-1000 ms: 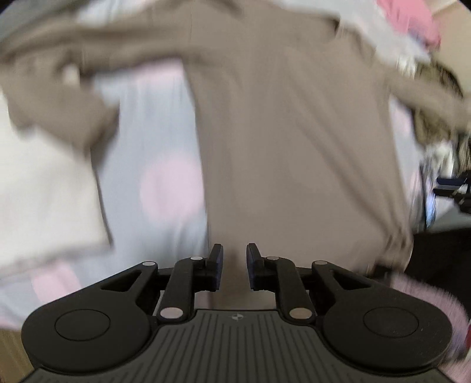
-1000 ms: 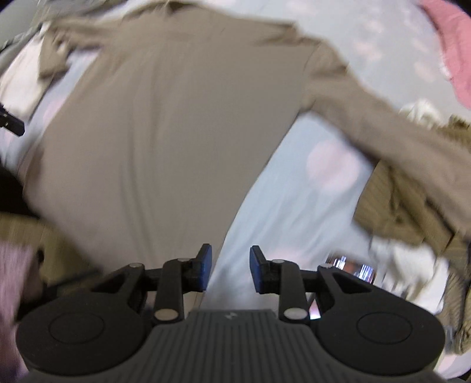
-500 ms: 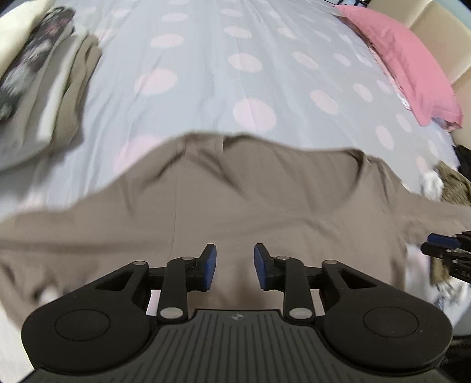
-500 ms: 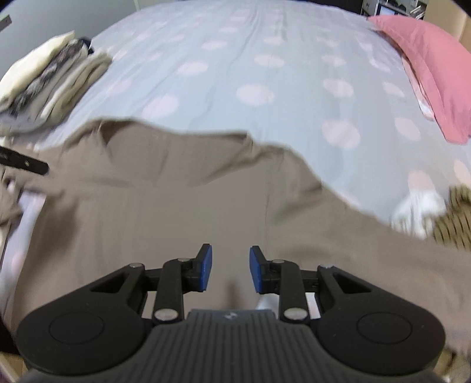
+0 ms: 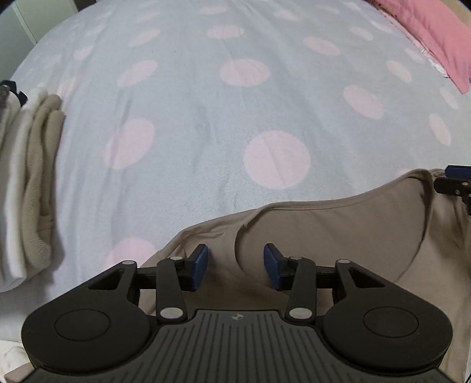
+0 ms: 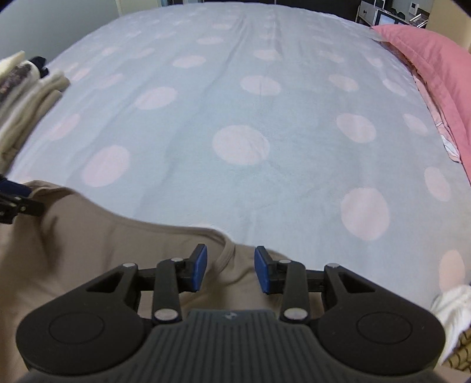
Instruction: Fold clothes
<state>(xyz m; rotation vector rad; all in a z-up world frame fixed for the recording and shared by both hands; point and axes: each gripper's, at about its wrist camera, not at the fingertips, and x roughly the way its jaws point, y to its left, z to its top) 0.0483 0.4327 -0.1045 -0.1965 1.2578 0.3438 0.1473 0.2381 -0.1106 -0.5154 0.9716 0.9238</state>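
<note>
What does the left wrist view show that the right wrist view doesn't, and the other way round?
Only the left wrist view: the left hand-held gripper, open over the shirt's left shoulder, and a fold in the fabric by the neckline.

Only the right wrist view: the right hand-held gripper, open over the other shoulder, white clothes at the right edge, and shelving beyond the bed.

Both: the tan shirt flat on the dotted sheet, the folded stack at left, the pink pillow.
</note>
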